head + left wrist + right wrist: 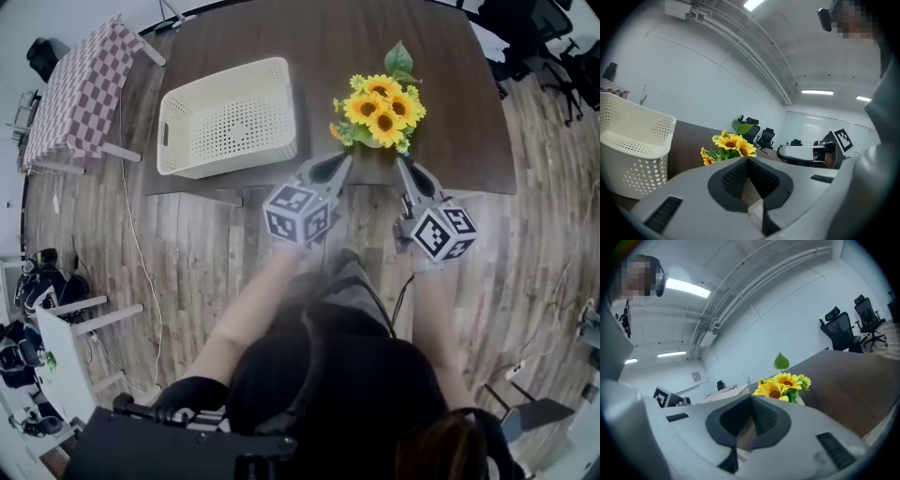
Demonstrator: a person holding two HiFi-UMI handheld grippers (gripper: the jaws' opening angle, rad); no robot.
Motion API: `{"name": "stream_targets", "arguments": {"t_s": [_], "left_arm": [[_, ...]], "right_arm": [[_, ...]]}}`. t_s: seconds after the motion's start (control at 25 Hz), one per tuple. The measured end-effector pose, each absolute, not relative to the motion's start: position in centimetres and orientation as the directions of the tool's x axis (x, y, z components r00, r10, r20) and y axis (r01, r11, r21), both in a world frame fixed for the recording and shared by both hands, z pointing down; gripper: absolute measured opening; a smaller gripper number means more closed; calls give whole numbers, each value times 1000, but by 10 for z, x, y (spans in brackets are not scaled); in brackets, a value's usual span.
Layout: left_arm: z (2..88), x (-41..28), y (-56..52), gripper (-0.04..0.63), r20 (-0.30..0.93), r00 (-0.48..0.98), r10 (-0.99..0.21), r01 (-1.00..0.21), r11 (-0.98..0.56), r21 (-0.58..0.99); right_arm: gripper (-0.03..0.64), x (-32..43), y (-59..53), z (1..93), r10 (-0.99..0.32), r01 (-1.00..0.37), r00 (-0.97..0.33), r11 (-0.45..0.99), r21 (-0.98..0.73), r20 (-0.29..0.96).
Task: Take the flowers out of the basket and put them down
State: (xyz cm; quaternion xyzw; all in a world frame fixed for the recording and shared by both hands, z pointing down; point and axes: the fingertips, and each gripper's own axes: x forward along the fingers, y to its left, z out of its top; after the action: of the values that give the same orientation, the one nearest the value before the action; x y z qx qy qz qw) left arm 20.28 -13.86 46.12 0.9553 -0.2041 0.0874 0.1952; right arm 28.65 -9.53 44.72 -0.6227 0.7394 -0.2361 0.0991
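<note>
A bunch of yellow sunflowers [380, 108] with green leaves stands on the dark brown table [328, 47], to the right of the cream perforated basket [228, 117], which holds nothing. Both grippers hang at the table's near edge, short of the flowers. My left gripper [345, 159] is shut with nothing between its jaws; the sunflowers [729, 145] show just beyond its tips, the basket [633, 150] to its left. My right gripper [401, 163] is also shut and empty, with the sunflowers [783, 384] ahead of it.
A table with a checked cloth [80, 89] stands at the far left. Black office chairs [548, 42] stand past the table's right end. A cable [141, 253] trails over the wooden floor. The person's legs fill the lower middle of the head view.
</note>
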Motion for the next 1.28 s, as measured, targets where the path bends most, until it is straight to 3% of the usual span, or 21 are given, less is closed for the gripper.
{"name": "stream_targets", "arguments": {"t_s": [0.4, 1.28], "left_arm": [[459, 168, -95, 0, 221, 929, -299, -358, -877, 320], [466, 71, -24, 0, 178, 941, -288, -332, -889, 316]], "right_arm": [[2, 222, -47, 446, -972, -898, -166, 78, -434, 167], [2, 119, 21, 450, -979, -924, -118, 47, -379, 166]]}}
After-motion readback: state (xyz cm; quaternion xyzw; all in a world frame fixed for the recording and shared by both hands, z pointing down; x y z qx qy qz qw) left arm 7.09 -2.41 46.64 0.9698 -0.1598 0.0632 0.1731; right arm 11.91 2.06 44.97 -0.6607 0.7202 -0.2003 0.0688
